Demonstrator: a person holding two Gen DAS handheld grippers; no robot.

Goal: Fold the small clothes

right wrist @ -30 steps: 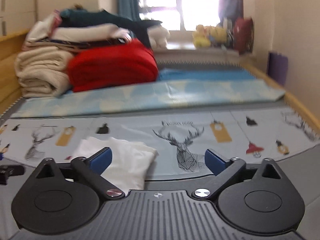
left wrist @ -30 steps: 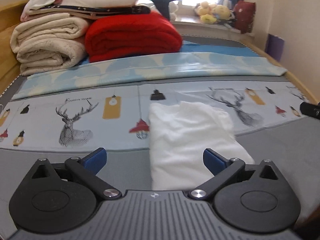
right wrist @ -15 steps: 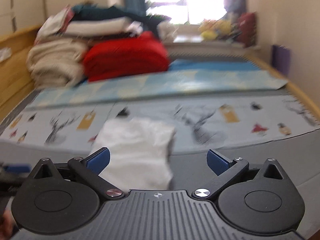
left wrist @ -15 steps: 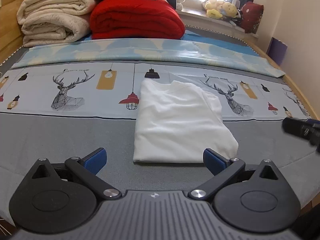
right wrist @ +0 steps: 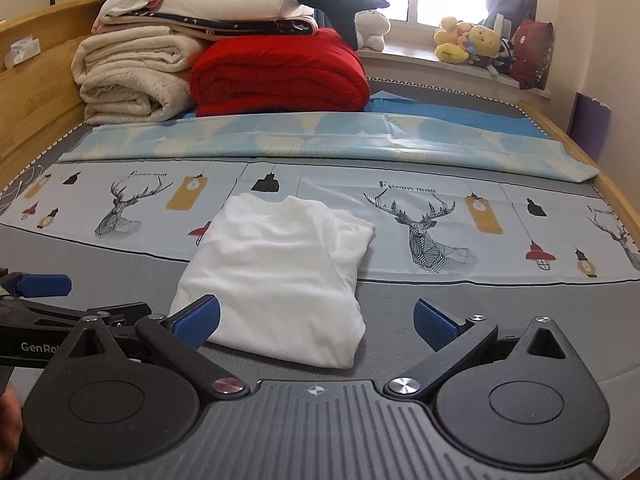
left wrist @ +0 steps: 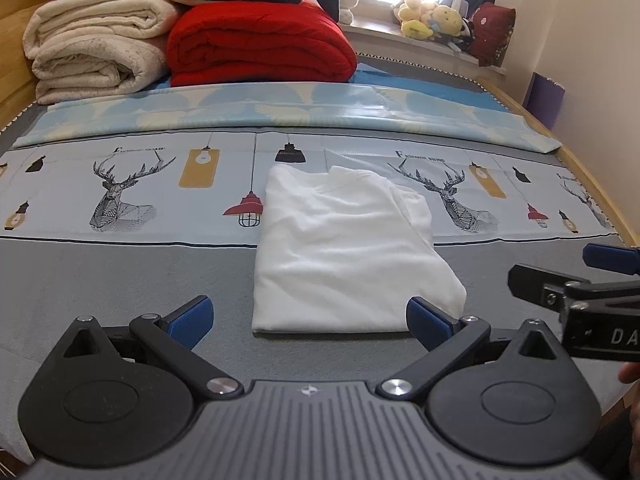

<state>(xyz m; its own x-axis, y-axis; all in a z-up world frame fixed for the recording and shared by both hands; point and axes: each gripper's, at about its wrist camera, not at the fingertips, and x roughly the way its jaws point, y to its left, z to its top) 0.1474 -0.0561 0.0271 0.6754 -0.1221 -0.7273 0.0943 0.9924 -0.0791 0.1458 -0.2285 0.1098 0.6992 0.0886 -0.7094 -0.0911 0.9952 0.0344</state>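
On the grey bed cover, half over the deer-print sheet [left wrist: 132,196], lies the white garment [left wrist: 344,248], folded into a neat rectangle. Both grippers have pulled back from it: the left gripper [left wrist: 310,320] and right gripper [right wrist: 316,322] hover just short of its near edge, fingers apart, empty. This fold looks finished.

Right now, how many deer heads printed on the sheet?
3 whole: deer head left of the white shirt at, one right of it, one cut off at the right edge. The shirt may hide more.
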